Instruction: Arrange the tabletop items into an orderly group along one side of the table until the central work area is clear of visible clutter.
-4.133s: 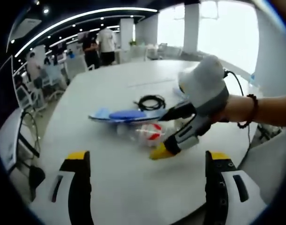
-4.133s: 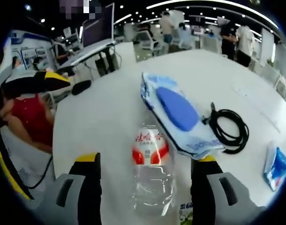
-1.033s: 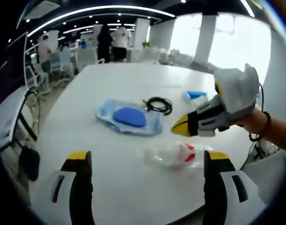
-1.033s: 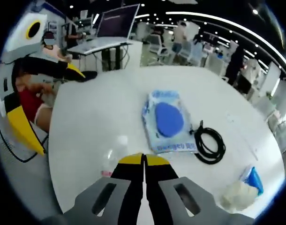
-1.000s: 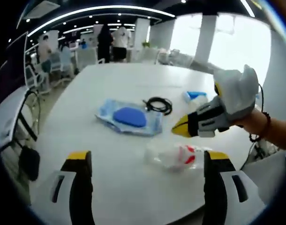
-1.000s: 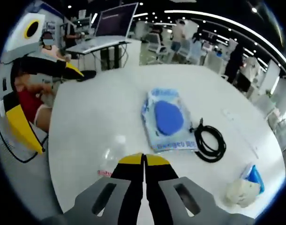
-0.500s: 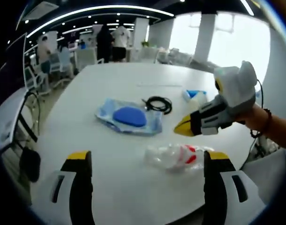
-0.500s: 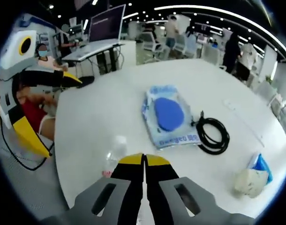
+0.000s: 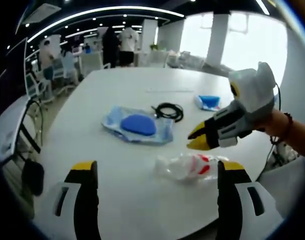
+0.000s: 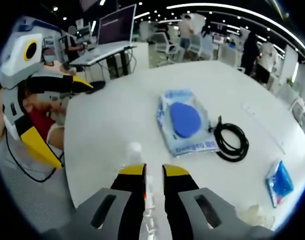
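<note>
Bottle (image 9: pixel 187 167) lies sideways near wipes pack (image 9: pixel 138 125) | my right tool (image 9: pixel 198 138) hovers above, jaws slightly parted, empty | left tool (image 9: pixel 152 172) wide open, empty

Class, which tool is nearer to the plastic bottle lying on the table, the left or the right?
Right. The right tool hovers just over the plastic bottle, its tips slightly parted. The left tool is held farther back, jaws wide apart.

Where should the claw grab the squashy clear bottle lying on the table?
Grab the clear bottle around its middle, at the red label, coming down from above. It lies on its side on the white table, so the round body is the widest easy part, and the right claw is just above it with jaws slightly apart.
</note>
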{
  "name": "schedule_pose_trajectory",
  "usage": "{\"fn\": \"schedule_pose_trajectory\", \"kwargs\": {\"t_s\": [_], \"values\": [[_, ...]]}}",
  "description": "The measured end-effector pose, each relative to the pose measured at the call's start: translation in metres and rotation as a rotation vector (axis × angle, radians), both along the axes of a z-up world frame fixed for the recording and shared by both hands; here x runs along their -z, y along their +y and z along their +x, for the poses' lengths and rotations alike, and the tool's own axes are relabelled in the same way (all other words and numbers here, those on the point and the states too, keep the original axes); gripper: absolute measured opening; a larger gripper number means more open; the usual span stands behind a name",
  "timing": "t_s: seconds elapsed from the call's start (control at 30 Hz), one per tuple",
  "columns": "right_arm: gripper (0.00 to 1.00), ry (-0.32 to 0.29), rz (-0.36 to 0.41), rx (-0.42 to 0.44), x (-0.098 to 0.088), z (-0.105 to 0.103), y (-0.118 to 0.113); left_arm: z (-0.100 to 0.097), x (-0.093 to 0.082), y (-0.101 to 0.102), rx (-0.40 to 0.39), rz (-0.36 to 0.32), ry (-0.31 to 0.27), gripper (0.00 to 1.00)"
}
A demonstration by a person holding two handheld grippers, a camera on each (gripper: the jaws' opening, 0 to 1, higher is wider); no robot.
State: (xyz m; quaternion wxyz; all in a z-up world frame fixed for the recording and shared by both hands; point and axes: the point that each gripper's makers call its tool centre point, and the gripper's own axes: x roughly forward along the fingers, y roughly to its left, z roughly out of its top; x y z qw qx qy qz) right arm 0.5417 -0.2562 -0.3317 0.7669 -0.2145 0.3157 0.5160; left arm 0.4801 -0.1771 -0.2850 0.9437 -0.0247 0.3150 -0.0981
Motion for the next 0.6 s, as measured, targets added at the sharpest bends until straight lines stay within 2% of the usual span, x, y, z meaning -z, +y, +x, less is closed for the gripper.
{"fn": "schedule_pose_trajectory", "kwargs": {"t_s": [0.17,0.43,0.6], "values": [[0.27,0.032,-0.011,-0.015,0.002,-0.008,0.0,0.0,0.0,0.0,0.003,0.007,0.002,0.98],[0.45,0.082,-0.071,-0.048,0.014,-0.024,-0.002,-0.001,-0.001,0.0,0.01,0.025,-0.007,0.99],[0.51,0.096,-0.129,-0.076,0.025,-0.033,-0.004,-0.001,-0.003,0.0,0.013,0.03,-0.015,0.99]]}}
